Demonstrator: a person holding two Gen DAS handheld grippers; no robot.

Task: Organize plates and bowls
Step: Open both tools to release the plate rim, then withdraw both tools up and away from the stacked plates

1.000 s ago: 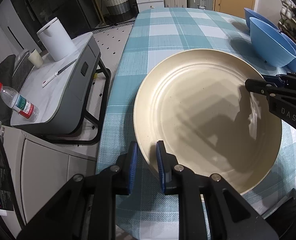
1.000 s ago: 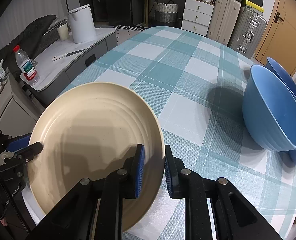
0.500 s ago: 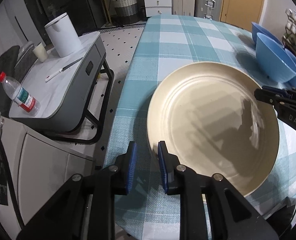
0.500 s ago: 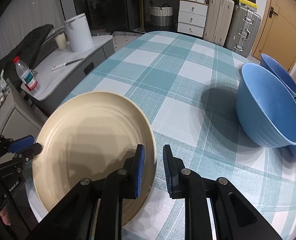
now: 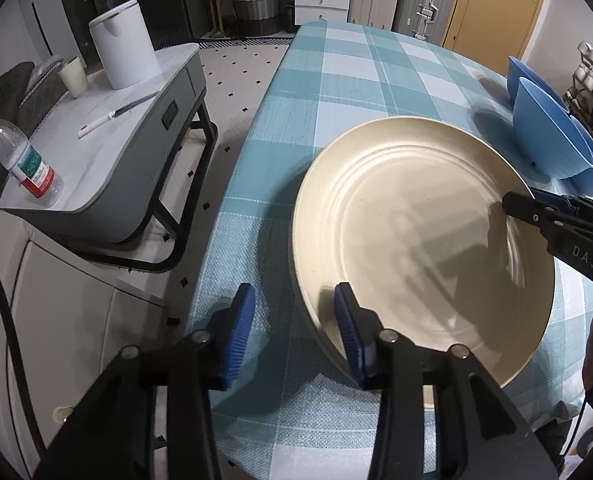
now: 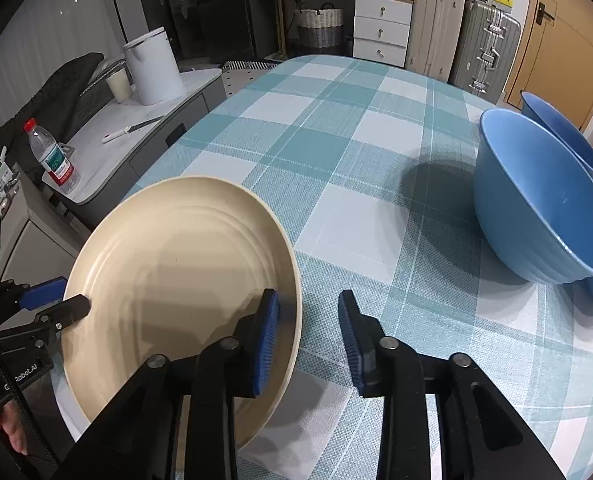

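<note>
On checkered tablecloth (image 6: 376, 216), both grippers, left gripper (image 5: 294, 326) and right gripper (image 6: 308, 332), straddle the cream plate (image 5: 416, 232) rim wide open, gripping nothing; back straight off without nudging it.

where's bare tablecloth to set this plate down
Free: the checked tablecloth between the cream plate and the blue bowls, running to the far end. Crowded: the right edge, where the bowls cluster. Both the left gripper and right gripper straddle the plate's rim, jaws open.

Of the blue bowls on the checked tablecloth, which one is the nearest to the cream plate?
The large blue bowl tilted on its side, with its opening facing up and right. It lies closest to the round cream plate; the other blue bowls sit behind and beside it.
</note>
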